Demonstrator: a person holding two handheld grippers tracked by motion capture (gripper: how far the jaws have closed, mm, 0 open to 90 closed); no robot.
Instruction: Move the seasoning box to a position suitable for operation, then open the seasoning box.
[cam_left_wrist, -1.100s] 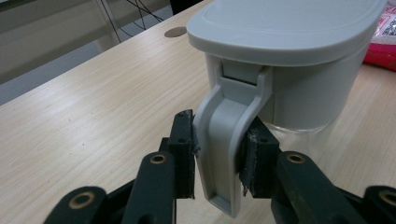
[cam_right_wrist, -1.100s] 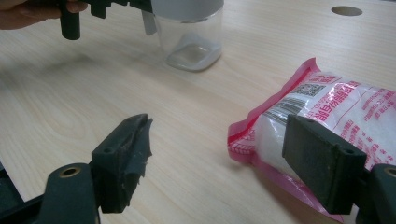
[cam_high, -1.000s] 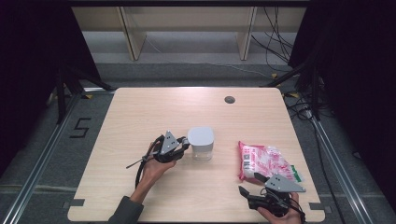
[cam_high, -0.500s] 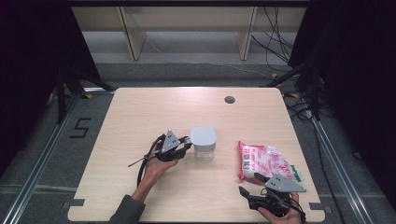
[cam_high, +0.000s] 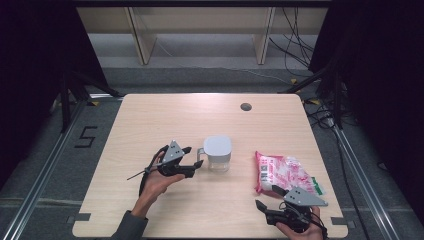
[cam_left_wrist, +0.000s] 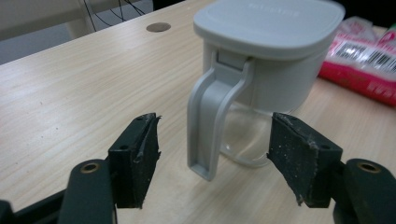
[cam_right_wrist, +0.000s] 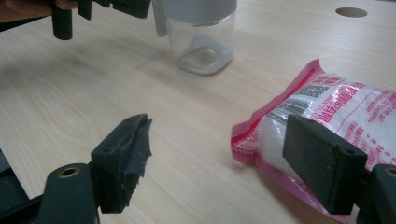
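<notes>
In the high view the jug (cam_high: 218, 153) stands just left of the middle of the table (cam_high: 150, 120), upright, with its grey lid (cam_high: 217, 145) on and its handle (cam_high: 200, 156) turned toward the left of the frame. The left gripper (cam_high: 192, 161) lies level just beside that handle. Its jaws have just been opening and now stand wide apart. In the left gripper view the handle (cam_left_wrist: 210, 121) rises between the two pads (cam_left_wrist: 140, 154), touching neither.

The right gripper (cam_high: 267, 197) sits at the lower right of the high view, near the table's front edge, its jaws also spread apart. In the right gripper view one pad (cam_right_wrist: 322, 163) stands in front of the near corner of the pink packet (cam_right_wrist: 336, 112); whether it touches the packet I cannot tell. The packet lies flat, to the right of the jug and apart from it.
</notes>
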